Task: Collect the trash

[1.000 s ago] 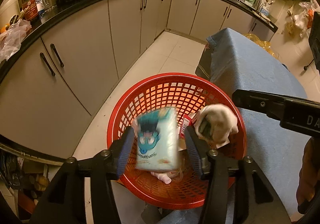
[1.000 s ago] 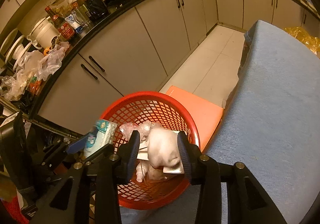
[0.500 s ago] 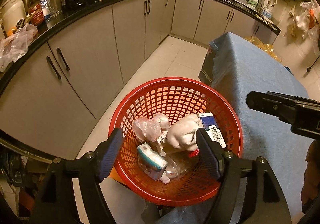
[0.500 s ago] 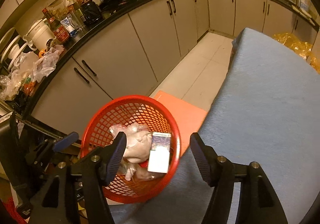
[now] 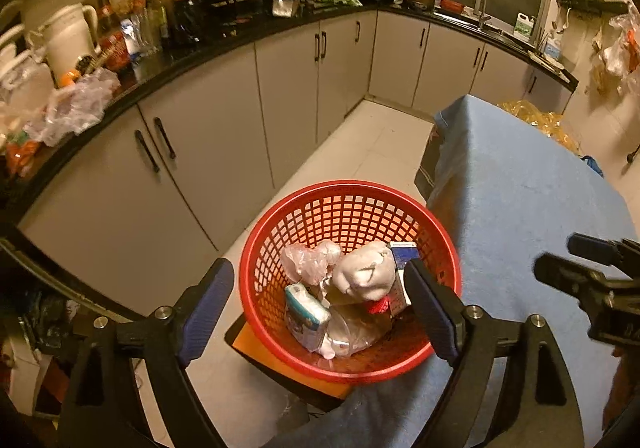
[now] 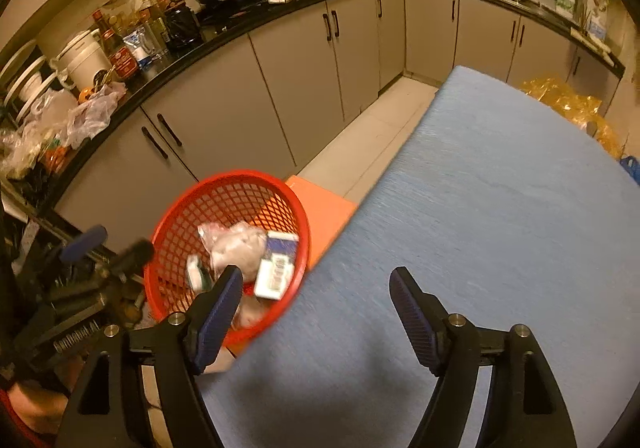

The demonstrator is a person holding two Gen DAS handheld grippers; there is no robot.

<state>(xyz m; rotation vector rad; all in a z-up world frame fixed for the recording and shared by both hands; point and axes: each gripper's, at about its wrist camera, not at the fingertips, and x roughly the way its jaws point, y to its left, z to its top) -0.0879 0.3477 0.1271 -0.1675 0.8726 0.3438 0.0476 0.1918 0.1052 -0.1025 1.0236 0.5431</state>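
Your left gripper (image 5: 320, 304) above red basket (image 5: 450, 260), jaws just widened, nothing held. Your right gripper (image 6: 316, 298) beside basket, likewise spread, empty. Trash (image 5: 364, 274) inside basket.

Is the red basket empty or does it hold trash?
Holds trash. The red basket contains a white crumpled wad, clear plastic bag, tissue pack and small carton.
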